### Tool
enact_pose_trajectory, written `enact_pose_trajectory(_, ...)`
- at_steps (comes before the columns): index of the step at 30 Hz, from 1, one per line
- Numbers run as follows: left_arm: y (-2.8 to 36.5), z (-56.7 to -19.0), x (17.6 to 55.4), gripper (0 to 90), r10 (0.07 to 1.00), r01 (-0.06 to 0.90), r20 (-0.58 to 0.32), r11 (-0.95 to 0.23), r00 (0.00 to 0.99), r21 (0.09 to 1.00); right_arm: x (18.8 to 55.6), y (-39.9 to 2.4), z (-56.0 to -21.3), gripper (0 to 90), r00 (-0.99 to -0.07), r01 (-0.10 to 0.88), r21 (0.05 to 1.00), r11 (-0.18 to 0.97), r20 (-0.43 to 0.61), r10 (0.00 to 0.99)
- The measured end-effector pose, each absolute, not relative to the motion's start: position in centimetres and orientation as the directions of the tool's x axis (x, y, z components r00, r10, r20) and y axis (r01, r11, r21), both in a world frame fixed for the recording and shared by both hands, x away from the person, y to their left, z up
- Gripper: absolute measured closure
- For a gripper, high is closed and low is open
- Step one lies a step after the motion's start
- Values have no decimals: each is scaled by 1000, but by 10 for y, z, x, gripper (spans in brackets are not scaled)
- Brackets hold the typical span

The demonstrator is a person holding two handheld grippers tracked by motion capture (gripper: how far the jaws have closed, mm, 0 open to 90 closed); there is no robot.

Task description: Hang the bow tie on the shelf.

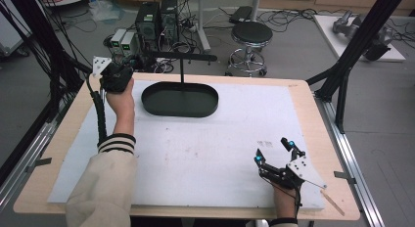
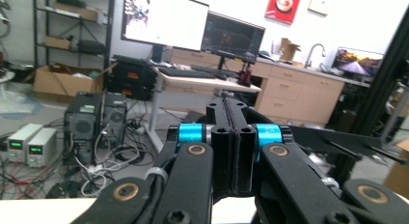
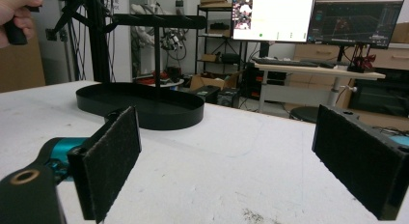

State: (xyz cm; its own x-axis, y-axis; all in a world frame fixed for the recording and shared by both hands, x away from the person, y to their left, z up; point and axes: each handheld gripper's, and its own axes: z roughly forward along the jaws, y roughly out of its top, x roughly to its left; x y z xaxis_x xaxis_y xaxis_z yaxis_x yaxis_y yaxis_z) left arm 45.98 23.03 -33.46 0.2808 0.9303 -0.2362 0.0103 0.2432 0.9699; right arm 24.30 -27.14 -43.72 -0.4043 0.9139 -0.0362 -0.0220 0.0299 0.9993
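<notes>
A black oval tray (image 1: 161, 105) stands at the back of the white mat, with a thin post rising from it to a flat crossbar (image 1: 181, 56). My left gripper (image 1: 129, 64) is held in a hand above the table's back left corner, just left of the tray. In the left gripper view its jaws (image 2: 234, 151) are shut flat against each other with nothing between them, pointing out over the room. My right gripper (image 1: 273, 150) rests low at the mat's front right, open and empty. In the right gripper view its pads (image 3: 113, 161) stand wide apart, facing the tray (image 3: 140, 105).
The white mat (image 1: 195, 148) covers most of the wooden table. A wooden stick (image 1: 335, 202) lies at the front right edge. Behind the table are a stool (image 1: 251, 34), computer towers (image 1: 156, 19) and cables. Black frame posts (image 1: 352, 46) rise at the right.
</notes>
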Motion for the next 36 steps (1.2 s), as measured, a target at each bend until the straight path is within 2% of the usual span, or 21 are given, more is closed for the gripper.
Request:
enact_pose_trajectory(7, 232, -342, 467, 890, 937, 18, -230, 234, 262, 972, 244, -270, -438, 90, -408, -23, 999, 39, -45, 912)
enact_pose_trajectory(13, 233, -340, 465, 868, 953, 12, -184, 186, 239, 982, 244, -268, -438, 90, -411, -19, 999, 37, -41, 911)
enact_pose_trajectory(14, 233, -340, 464, 833, 954, 10, -183, 186, 236, 982, 244, -269, -438, 90, -409, -23, 999, 38, -44, 911)
enact_pose_trajectory(16, 234, -339, 464, 678, 955, 13, -199, 201, 222, 980, 244, -269, -437, 90, -411, -24, 999, 38, -44, 911)
enact_pose_trajectory(18, 235, -339, 463, 660, 954, 22, -197, 197, 225, 980, 243, -269, -437, 91, -411, -20, 999, 34, -40, 911)
enact_pose_trajectory(20, 236, -338, 463, 581, 953, 21, -199, 199, 230, 980, 243, -269, -437, 91, -408, -25, 999, 35, -42, 912)
enact_pose_trajectory(24, 234, -333, 458, 507, 951, 0, -178, 184, 251, 983, 243, -269, -437, 90, -408, -24, 999, 32, -39, 912)
enact_pose_trajectory(32, 227, -311, 433, 298, 961, -77, -44, 68, 274, 995, 242, -270, -436, 90, -403, -37, 999, 35, -47, 914)
enact_pose_trajectory(34, 228, -306, 425, 228, 960, -89, -37, 64, 279, 994, 242, -269, -435, 90, -402, -37, 999, 35, -47, 914)
enact_pose_trajectory(36, 229, -302, 414, 211, 954, -111, -44, 80, 296, 991, 242, -269, -435, 90, -400, -37, 999, 35, -47, 915)
